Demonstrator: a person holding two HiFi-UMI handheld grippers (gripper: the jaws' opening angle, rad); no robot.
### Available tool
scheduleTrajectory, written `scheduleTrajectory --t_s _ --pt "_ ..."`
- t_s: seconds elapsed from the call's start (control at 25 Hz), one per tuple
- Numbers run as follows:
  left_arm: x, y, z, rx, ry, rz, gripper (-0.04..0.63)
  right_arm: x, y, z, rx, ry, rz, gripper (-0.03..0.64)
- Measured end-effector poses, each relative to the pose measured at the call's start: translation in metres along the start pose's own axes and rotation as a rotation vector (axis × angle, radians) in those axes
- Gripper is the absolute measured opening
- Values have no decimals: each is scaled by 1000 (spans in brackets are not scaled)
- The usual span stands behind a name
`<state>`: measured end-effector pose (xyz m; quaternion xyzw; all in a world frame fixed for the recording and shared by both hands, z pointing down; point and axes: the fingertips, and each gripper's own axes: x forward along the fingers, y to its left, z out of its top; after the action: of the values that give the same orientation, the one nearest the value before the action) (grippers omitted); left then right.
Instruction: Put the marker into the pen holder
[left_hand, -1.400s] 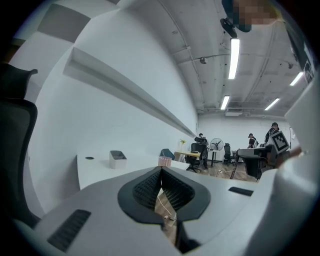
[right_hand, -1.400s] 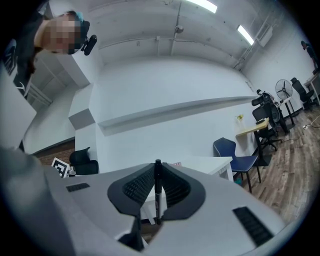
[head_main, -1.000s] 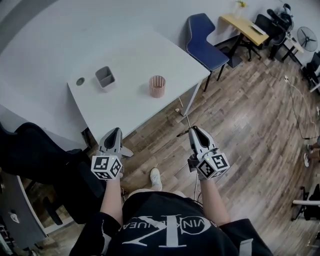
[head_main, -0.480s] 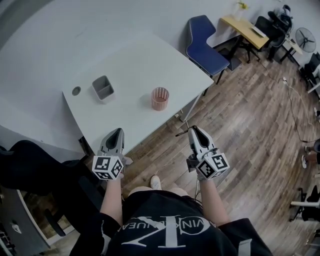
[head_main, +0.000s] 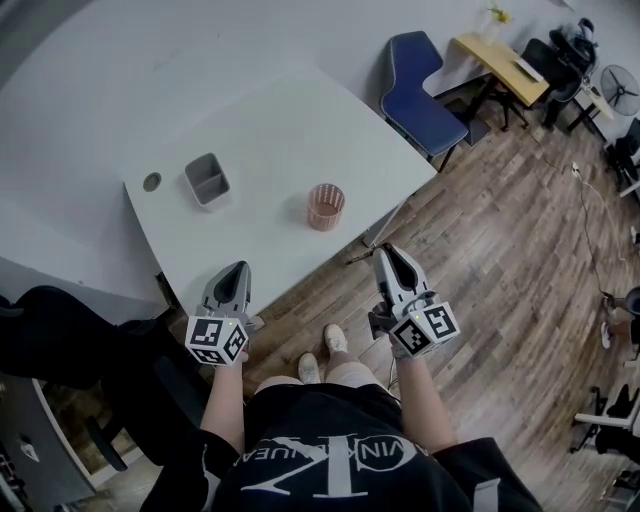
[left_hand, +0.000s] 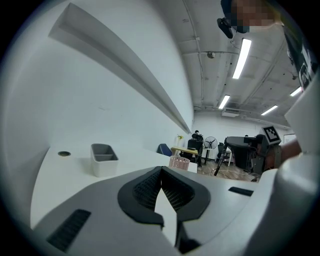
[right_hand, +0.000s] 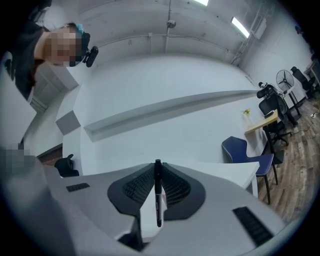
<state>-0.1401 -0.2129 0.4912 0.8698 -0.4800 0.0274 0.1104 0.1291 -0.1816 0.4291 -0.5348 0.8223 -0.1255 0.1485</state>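
Head view: you stand at the near edge of the white table (head_main: 270, 120), both grippers held out in front of you above the wooden floor (head_main: 500, 250). The left gripper (head_main: 236, 270) points at the table's near edge; the right gripper (head_main: 385, 252) sits off the table's near right corner. The marker (head_main: 360, 258) shows as a thin dark line sticking out sideways from the right fingers, towards the table. The pen holder (head_main: 325, 206), a pink mesh cup, stands upright on the table near that corner, well apart from the marker. A grey two-compartment box (head_main: 207, 180) stands further left, with a round hole (head_main: 152, 182) in the tabletop beside it. A blue chair (head_main: 425, 95) stands beyond the table. Left gripper view: the fingers are closed together at the tips with nothing between them; the box and the pen holder stand on the table ahead. Right gripper view: the fingers are nearly together and pinch the black marker, which crosses the gap upright between the ribbed pads, its ends showing above and below them.
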Motion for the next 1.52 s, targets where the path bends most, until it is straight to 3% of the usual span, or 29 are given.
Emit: scheduleTrajectory --t_s 0.68,1.0,1.52 --pt "66 20 20 -13 -16 54 15 104 -15 18 41 17 190 55" --pt "85 30 23 -20 -16 79 15 133 -33 10 50 57 202 54" --pt "97 45 7 -52 28 117 16 163 -46 -46 70 180 215 55"
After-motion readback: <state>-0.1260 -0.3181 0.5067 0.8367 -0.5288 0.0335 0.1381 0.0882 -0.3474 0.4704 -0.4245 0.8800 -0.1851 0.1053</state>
